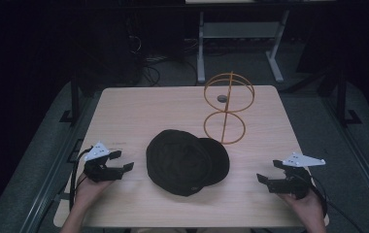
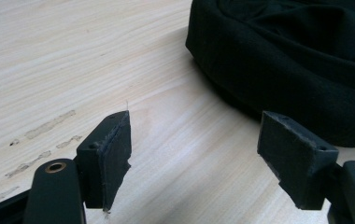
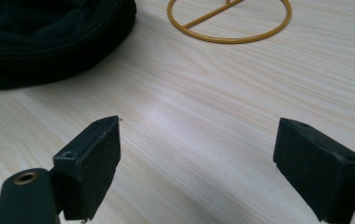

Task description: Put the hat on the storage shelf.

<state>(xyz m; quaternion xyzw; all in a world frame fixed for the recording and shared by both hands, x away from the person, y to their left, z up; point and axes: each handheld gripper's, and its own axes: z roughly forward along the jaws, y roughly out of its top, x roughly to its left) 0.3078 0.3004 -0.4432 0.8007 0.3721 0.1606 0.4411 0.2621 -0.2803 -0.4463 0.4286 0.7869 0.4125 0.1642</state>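
Observation:
A black cap (image 1: 185, 161) lies flat in the middle of the light wooden table (image 1: 139, 111). Behind it and to the right stands a gold wire stand (image 1: 227, 108) made of a base ring, an upright and a top ring. My left gripper (image 1: 124, 161) hovers left of the cap, open, with bare table between its jaws; the cap (image 2: 297, 56) rises just past them in the left gripper view. At the cap's right my right gripper (image 1: 268, 175) is open too, pointing toward the cap (image 3: 49, 39) and the stand's base ring (image 3: 231, 28).
A small dark round object (image 1: 222, 98) lies on the table behind the stand. Table legs and cables stand on the dark floor beyond the far edge. Bare wood lies between each gripper and the cap.

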